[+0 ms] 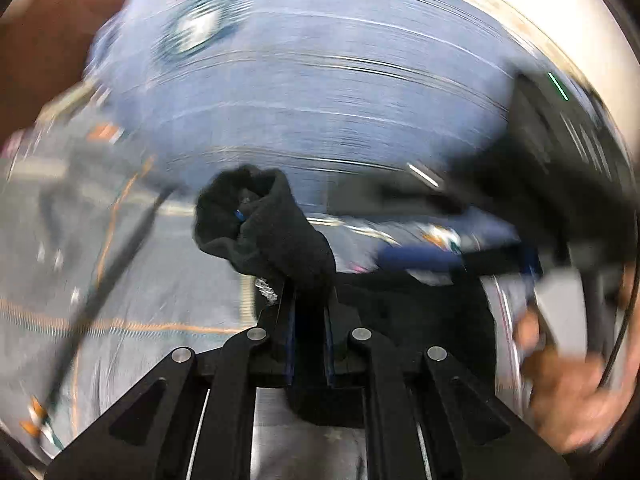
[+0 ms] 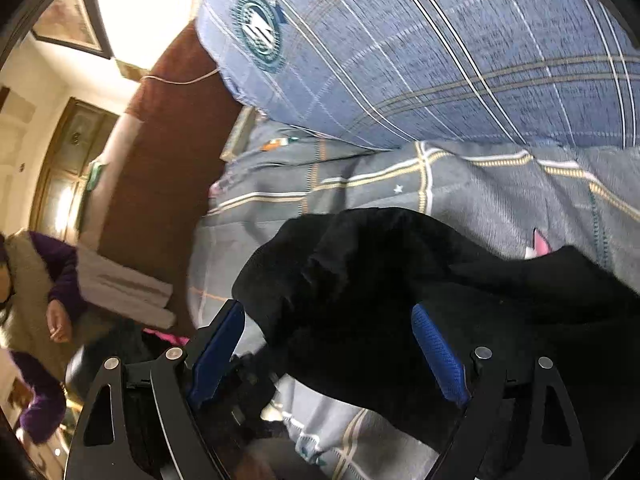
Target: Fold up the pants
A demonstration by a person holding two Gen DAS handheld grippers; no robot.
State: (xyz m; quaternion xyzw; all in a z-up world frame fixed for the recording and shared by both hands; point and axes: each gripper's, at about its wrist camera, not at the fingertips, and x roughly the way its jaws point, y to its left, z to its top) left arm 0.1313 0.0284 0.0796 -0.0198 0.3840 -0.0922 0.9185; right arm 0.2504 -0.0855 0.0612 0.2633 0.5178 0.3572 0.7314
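Black fleece pants (image 2: 360,288) on bed, grey plaid bedsheet (image 2: 480,192) beneath.
Left hand-held gripper (image 1: 310,320): fingers narrow, pinching a bunched fold of the pants, raised. Right hand-held gripper (image 2: 332,344): blue pads spread wide, pants lying between them. Blue plaid pillow (image 2: 440,52) behind.

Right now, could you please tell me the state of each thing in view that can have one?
left gripper: shut on the black pants.
black pants: unfolded, bunched, lying on the bedsheet.
right gripper: open, fingers either side of the pants.
bedsheet: spread, rumpled.
blue pillow: lying beyond the pants.
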